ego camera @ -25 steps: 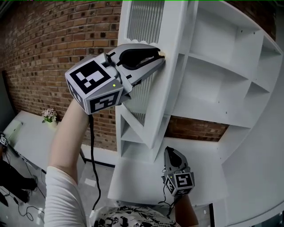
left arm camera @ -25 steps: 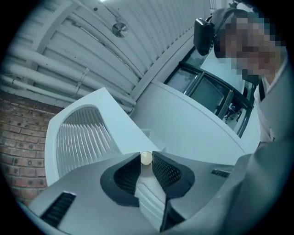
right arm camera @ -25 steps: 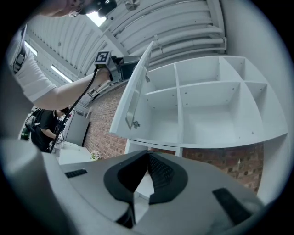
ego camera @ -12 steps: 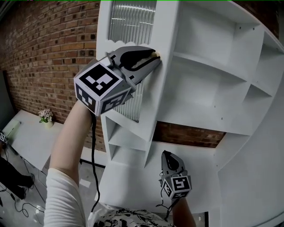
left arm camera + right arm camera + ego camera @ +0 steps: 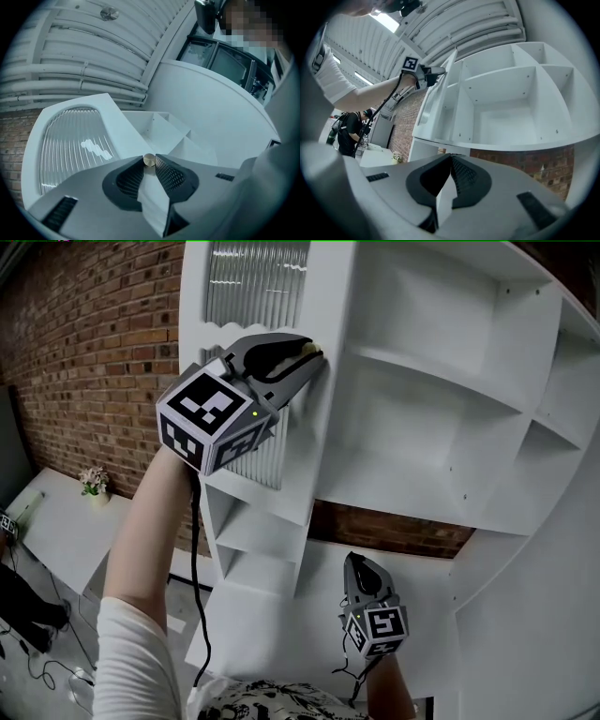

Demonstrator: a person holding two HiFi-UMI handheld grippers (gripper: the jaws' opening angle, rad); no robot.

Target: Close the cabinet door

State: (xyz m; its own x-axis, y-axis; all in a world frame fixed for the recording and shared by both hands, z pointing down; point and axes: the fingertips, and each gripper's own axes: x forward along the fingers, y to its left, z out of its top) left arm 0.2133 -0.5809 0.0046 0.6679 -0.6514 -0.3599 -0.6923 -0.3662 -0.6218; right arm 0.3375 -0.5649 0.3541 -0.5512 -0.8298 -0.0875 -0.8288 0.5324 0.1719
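Red brick wall (image 5: 84, 362) backs a white cabinet (image 5: 422, 456) of open, bare shelves, seen from your head camera. Its cabinet door (image 5: 323, 427), a white frame round a ribbed glass pane (image 5: 258, 287), stands swung out from the cabinet's left side, its edge turned toward you, not yet shut against the shelves.

Your left claw (image 5: 305, 360), raised on a bare forearm (image 5: 150, 521) at the cabinet's upper left, is clamped on the door's small round knob (image 5: 149, 160). The left gripper view shows the pale knob pinched right at the tips of the two ribbed pads, the jaws narrow around it. The glass pane lies to the knob's left and the cabinet's compartments lie beyond. A black cable (image 5: 197, 559) hangs from that claw down beside your arm.

Your right claw (image 5: 361, 570) sits low, below the cabinet's shelves, and holds nothing. The right gripper view shows its jaws drawn together with the tips meeting and nothing between them. That view looks up into the cabinet's compartments, with the door and your left arm off to the cabinet's left.

Left of the cabinet and lower down, a white table (image 5: 56, 531) carries a small pot of flowers (image 5: 92, 482). Farther left of the cabinet, in the right gripper view, a person in dark clothes (image 5: 349, 133) stands in the background.
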